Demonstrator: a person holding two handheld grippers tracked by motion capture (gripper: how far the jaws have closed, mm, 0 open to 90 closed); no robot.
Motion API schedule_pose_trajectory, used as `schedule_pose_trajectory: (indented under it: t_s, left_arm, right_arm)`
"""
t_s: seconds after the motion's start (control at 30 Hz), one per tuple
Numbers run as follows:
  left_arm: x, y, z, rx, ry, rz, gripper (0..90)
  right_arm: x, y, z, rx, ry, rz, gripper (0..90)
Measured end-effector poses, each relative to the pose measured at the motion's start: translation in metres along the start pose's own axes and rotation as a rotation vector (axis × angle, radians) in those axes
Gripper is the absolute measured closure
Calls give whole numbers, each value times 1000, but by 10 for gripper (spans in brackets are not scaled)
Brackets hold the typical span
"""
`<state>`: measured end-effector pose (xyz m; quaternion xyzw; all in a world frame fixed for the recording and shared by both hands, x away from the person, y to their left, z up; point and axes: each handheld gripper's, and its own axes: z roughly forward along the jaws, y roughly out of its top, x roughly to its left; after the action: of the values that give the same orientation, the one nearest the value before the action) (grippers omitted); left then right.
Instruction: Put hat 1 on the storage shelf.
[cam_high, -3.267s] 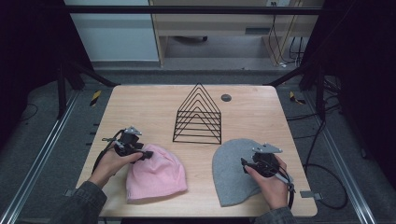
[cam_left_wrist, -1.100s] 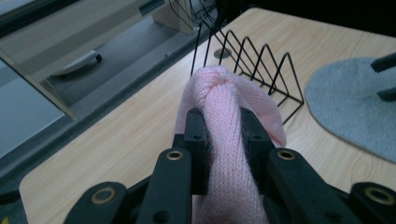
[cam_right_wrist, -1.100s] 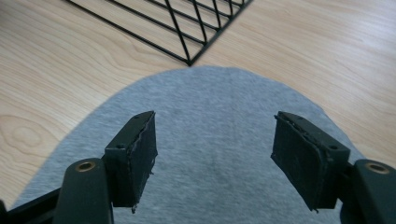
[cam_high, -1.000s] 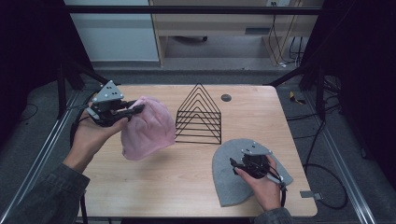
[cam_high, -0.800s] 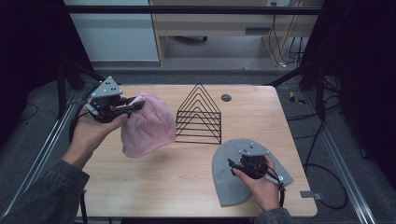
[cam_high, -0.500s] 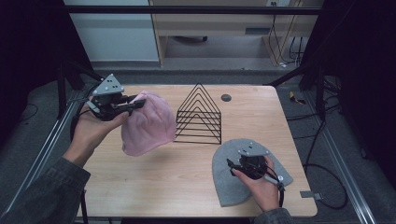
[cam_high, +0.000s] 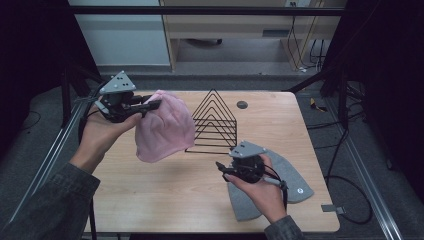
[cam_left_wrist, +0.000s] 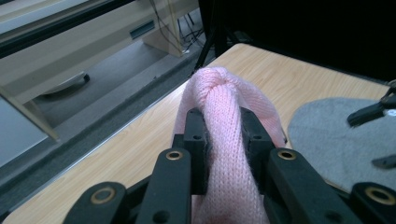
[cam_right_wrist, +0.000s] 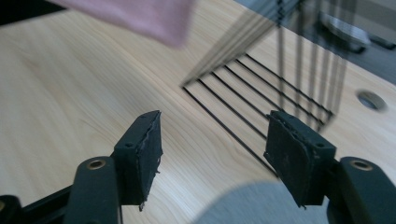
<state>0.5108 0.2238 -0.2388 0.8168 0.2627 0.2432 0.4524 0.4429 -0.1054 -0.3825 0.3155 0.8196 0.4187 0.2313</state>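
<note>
One hat (cam_high: 165, 127) hangs pinched in the left gripper (cam_high: 150, 106) near the rack (cam_high: 215, 122); right gripper (cam_high: 222, 170), jaws apart and empty while narrowing, leaves the grey hat (cam_high: 290, 182) unhung.

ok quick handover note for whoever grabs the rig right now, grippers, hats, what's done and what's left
Left gripper: shut on the pink hat, holding it in the air left of the wire rack.
Right gripper: open, nothing between the jaws, which have just been closing a little; it is above the grey hat.
Grey hat lies flat at the table's near right corner.
Done: pink hat lifted.
Left: probably place pink hat, then grip the grey one.
</note>
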Motion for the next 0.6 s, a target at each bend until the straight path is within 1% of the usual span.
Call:
schedule_pose_trajectory:
  t_s: [0.03, 0.07, 0.1, 0.13, 0.17, 0.2, 0.23, 0.27, 0.3, 0.33, 0.43, 0.5, 0.53, 0.57, 0.6]
  left_arm:
    - [-1, 2, 0, -8, -5, -5, 759]
    - [-1, 4, 0, -13, -11, -6, 758]
    - [-4, 8, 0, -28, -18, -7, 759]
    - [-4, 8, 0, -28, -18, -7, 758]
    - [-5, 11, -1, -33, -23, -1, 758]
    - [-6, 14, -2, -37, -27, 3, 758]
    - [-7, 16, -3, -40, -29, 3, 758]
    - [-8, 19, -4, -43, -32, 4, 758]
    - [-9, 21, -5, -49, -37, 5, 758]
    - [-9, 23, -5, -65, -47, -9, 757]
    - [-8, 27, -7, -74, -58, -12, 757]
    - [-7, 28, -7, -83, -65, -21, 757]
    - [-5, 29, -7, -92, -68, -31, 757]
    - [-5, 29, -7, -92, -68, -31, 756]
    - [-3, 29, -6, -93, -69, -36, 756]
  right_arm:
    - [0, 0, 0, 0, 0, 0, 366]
    - [4, 16, 4, -7, 26, -18, 375]
    - [6, 24, 7, -8, 36, -31, 380]
    - [6, 24, 7, -8, 36, -31, 380]
    - [7, 30, 9, -12, 41, -40, 386]
    - [7, 40, 12, -21, 52, -42, 387]
    - [6, 54, 20, -26, 64, -51, 390]
    - [6, 54, 20, -26, 64, -51, 390]
    - [5, 60, 24, -24, 68, -50, 389]
    - [3, 66, 28, -22, 71, -45, 386]
    - [-5, 77, 40, -18, 96, -7, 376]
    - [-9, 81, 45, -33, 120, 21, 391]
    - [-12, 85, 50, -35, 155, 38, 478]
    - [-12, 85, 50, -35, 155, 38, 478]
    - [-13, 87, 52, -40, 162, 27, 543]
